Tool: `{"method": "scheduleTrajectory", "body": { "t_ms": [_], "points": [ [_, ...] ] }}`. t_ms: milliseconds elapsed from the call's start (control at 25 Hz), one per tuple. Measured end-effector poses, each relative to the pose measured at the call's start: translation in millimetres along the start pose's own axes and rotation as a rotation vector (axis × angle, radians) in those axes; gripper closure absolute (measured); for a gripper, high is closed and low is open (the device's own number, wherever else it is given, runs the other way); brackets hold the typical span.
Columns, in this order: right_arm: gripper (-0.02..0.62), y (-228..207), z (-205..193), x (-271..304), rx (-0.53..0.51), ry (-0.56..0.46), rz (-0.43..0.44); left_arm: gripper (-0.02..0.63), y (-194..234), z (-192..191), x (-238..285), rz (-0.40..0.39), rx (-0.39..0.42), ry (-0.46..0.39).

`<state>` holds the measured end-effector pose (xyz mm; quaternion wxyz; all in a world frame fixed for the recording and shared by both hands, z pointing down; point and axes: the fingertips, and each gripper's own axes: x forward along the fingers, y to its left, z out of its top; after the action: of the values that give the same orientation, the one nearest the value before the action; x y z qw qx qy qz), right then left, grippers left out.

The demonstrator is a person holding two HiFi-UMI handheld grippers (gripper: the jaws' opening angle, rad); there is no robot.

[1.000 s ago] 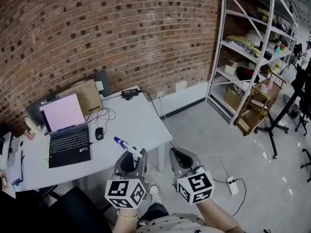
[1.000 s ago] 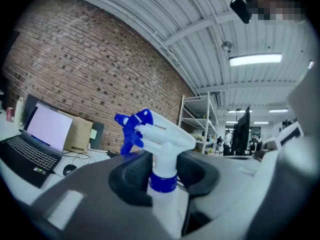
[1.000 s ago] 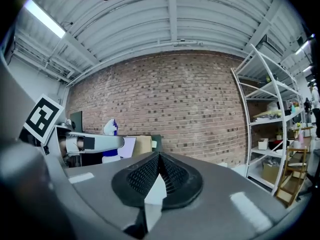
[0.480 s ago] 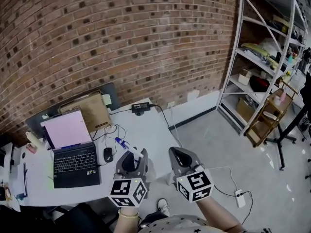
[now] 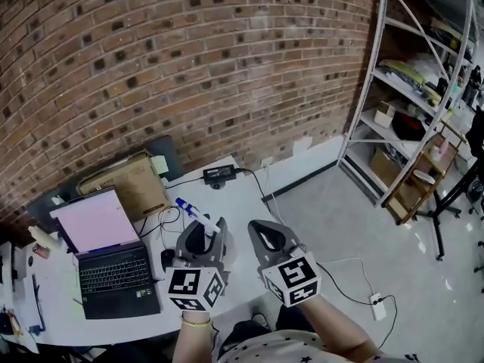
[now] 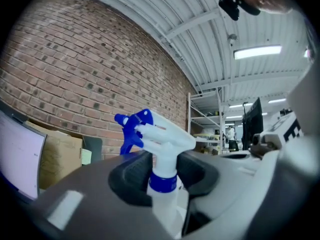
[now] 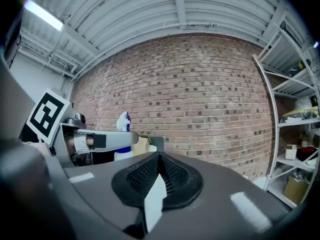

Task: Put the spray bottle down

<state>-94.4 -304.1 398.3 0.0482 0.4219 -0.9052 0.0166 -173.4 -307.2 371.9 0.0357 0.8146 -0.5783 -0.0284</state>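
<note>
A white spray bottle (image 5: 206, 224) with a blue nozzle and collar stands upright between the jaws of my left gripper (image 5: 200, 237). In the left gripper view the pads close round the bottle (image 6: 161, 134) just at its blue collar, with the left gripper (image 6: 162, 170) shut on it. The bottle hangs over the right end of a white table (image 5: 231, 199). My right gripper (image 5: 265, 237) is beside it on the right, its pads together (image 7: 159, 166) and nothing plainly held. The bottle's body is hidden by the jaws.
On the table lie an open laptop (image 5: 113, 259), a mouse (image 5: 167, 259), cables, a power adapter (image 5: 219, 175) and a cardboard box (image 5: 125, 184) against the brick wall. A metal shelf rack (image 5: 423, 89) and a wooden cart (image 5: 417, 181) stand at the right; a power strip (image 5: 374, 301) lies on the floor.
Both grippers have moved together toward the brick wall and over the table's right end. The bottle has stayed in the left gripper. The right jaws have stayed together.
</note>
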Motion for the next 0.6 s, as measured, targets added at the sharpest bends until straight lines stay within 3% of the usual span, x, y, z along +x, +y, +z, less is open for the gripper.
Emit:
{"method": "scheduleTrajectory", "body": {
  "t_ms": [320,600],
  "points": [
    [0.597,-24.9,-20.9,46.8,0.026,0.045,0.027,0.472,29.1,-28.7,52.1,0.014,-0.037,-0.010],
    [0.597,-38.8,-32.7,81.5,0.045,0.069,0.096,0.472,39.5,-54.6,74.0,0.059,-0.009,0.019]
  ]
}}
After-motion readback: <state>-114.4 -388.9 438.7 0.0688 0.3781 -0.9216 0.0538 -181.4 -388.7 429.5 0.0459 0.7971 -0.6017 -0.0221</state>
